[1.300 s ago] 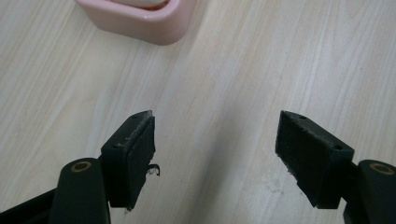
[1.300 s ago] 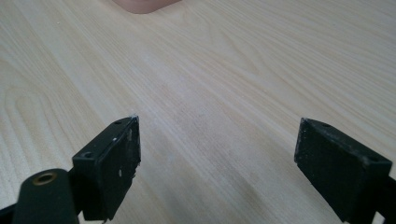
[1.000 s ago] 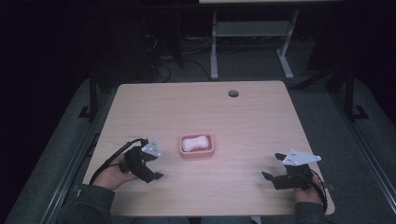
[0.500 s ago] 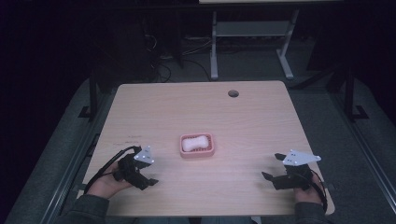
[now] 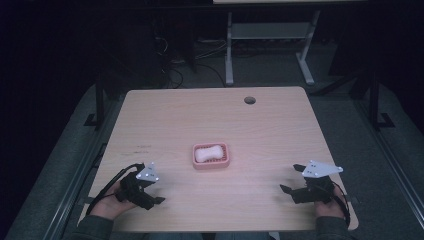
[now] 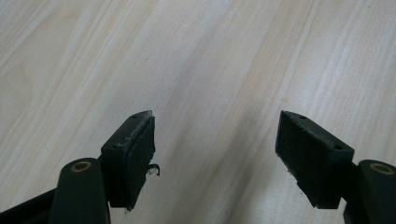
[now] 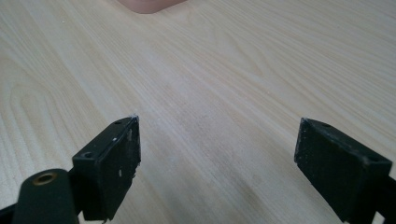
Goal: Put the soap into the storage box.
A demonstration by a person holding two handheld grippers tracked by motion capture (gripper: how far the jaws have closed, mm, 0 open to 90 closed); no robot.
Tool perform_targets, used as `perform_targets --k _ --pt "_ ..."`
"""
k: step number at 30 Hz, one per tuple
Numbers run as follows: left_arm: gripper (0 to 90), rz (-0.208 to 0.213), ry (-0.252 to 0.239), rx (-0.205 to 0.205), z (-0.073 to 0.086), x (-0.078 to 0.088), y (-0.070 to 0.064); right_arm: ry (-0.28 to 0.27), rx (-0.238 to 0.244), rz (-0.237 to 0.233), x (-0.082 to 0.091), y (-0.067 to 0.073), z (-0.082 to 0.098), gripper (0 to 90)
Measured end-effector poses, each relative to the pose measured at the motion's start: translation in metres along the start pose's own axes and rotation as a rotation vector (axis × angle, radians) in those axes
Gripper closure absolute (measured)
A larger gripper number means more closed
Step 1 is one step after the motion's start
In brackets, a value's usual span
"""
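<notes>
Fingers of both grippers stand spread, pinching nothing. High view: we see the left gripper (image 5: 150, 196) near the table's (image 5: 210, 115) near-left corner, the right gripper (image 5: 290, 187) near its near-right corner, and a pink soap dish (image 5: 211, 156) holding a white soap bar (image 5: 209, 153) between them, slightly farther. Left gripper view: we see bare wood between the pads (image 6: 135, 154). Right gripper view: we see the dish's edge (image 7: 149, 4) at the far end.

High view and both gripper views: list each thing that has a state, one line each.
Left tongs: open, nothing between the jaws, over bare wood.
Right tongs: open, nothing between the jaws, over bare wood.
Soap dish: upright on the table, holding the soap.
Soap: lying flat in the dish, untouched.
</notes>
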State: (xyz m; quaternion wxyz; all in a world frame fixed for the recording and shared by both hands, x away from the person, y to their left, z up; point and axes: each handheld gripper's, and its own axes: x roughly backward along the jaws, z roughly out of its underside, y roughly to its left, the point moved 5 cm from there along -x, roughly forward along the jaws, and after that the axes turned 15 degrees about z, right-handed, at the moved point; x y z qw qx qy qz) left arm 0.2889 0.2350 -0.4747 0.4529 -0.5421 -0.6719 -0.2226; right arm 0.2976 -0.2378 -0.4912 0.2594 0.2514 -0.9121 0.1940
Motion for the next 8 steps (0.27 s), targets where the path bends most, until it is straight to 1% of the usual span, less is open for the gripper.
perform_targets --k 5,8 --pt "27.5 -0.003 -0.015 0.000 0.0013 -0.0028 -0.0001 0.000 0.003 -0.009 -0.0005 0.0009 -0.0005 13.8" --pt "27.1 -0.003 -0.011 -0.009 0.0011 -0.0040 0.0003 -0.002 0.004 -0.016 -0.0010 0.0017 -0.0012 13.8"
